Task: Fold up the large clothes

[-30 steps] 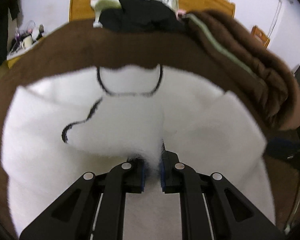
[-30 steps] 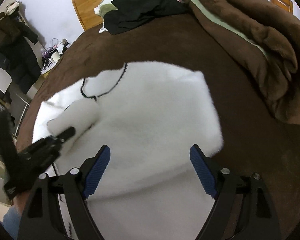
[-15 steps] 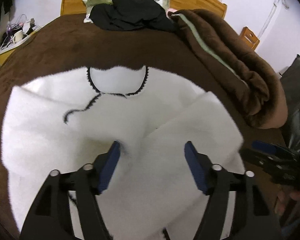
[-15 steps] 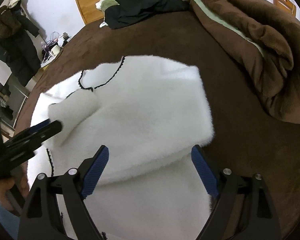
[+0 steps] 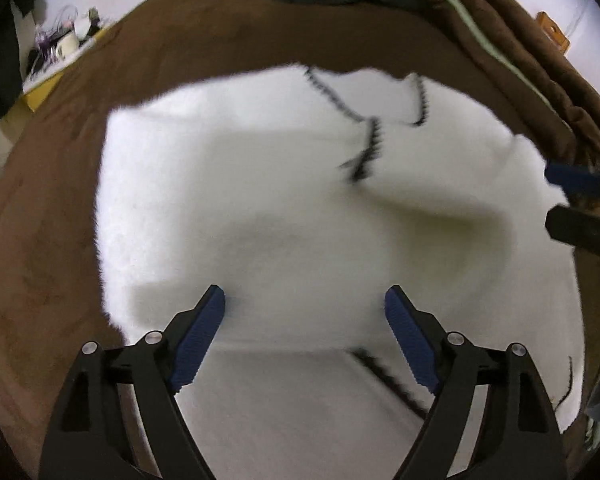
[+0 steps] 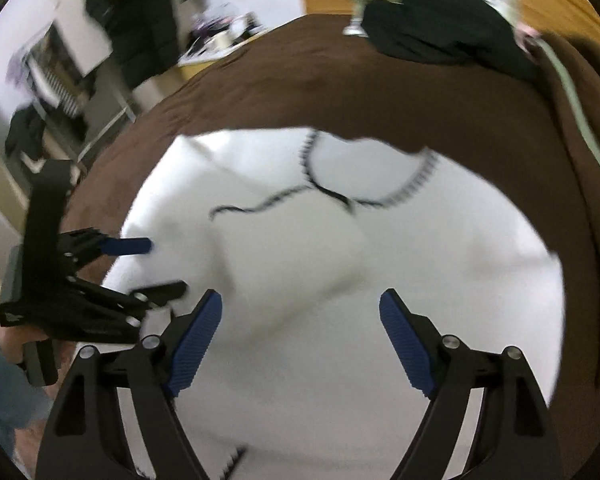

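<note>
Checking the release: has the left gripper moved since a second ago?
Yes. The left gripper let go of the fluffy white garment and shifted left: the black-trimmed neckline now sits right of centre.

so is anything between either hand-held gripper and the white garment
Nothing visible. Left hand-held gripper is opening and right hand-held gripper closing slightly, both empty directly above the white fleece garment on the brown bedspread.

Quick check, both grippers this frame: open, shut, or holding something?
Left gripper: jaws opening, nothing gripped, above the white fleece garment.
Right gripper: wide apart though closing slightly, nothing gripped, over the same garment.
</note>
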Action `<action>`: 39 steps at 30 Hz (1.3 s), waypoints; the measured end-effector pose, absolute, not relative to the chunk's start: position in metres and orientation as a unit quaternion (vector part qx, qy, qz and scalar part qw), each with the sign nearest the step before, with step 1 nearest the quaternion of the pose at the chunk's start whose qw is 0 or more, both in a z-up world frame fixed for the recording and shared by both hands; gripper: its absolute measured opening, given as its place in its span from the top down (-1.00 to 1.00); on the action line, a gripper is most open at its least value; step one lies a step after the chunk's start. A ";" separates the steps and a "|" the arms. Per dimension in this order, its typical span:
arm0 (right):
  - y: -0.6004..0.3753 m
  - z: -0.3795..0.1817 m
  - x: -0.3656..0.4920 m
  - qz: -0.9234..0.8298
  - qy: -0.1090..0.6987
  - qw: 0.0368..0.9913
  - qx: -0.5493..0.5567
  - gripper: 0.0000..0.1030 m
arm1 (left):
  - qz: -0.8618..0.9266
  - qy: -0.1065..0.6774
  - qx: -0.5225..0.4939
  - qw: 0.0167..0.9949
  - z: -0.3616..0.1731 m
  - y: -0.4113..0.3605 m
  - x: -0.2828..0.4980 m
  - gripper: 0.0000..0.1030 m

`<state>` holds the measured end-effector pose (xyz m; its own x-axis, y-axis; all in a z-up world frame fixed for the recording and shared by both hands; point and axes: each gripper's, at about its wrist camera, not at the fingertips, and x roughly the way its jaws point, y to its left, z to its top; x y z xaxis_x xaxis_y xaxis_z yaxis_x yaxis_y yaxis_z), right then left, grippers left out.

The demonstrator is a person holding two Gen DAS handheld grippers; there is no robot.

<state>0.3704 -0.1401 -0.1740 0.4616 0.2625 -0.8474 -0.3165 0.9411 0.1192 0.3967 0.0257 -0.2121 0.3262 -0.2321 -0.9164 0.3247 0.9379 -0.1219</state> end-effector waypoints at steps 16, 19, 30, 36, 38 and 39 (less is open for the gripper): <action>-0.110 -0.210 0.399 0.112 0.502 0.857 -0.034 0.69 | -0.183 0.549 0.018 0.816 -0.232 0.037 0.404 -0.57; -0.136 -0.199 0.373 0.073 0.472 0.878 0.030 0.69 | -0.180 0.547 0.018 0.817 -0.231 0.039 0.402 -0.57; -0.191 -0.255 0.287 -0.010 0.492 0.852 0.177 0.51 | -0.171 0.542 0.035 0.822 -0.232 0.033 0.394 -0.57; -0.199 -0.240 0.294 -0.008 0.490 0.849 0.196 0.34 | -0.165 0.546 0.027 0.821 -0.230 0.034 0.395 -0.57; -0.207 -0.229 0.288 -0.016 0.467 0.853 0.235 0.23 | -0.164 0.537 0.018 0.827 -0.226 0.035 0.393 -0.55; -0.212 -0.223 0.286 -0.021 0.458 0.855 0.244 0.17 | -0.166 0.535 0.010 0.828 -0.224 0.036 0.392 -0.55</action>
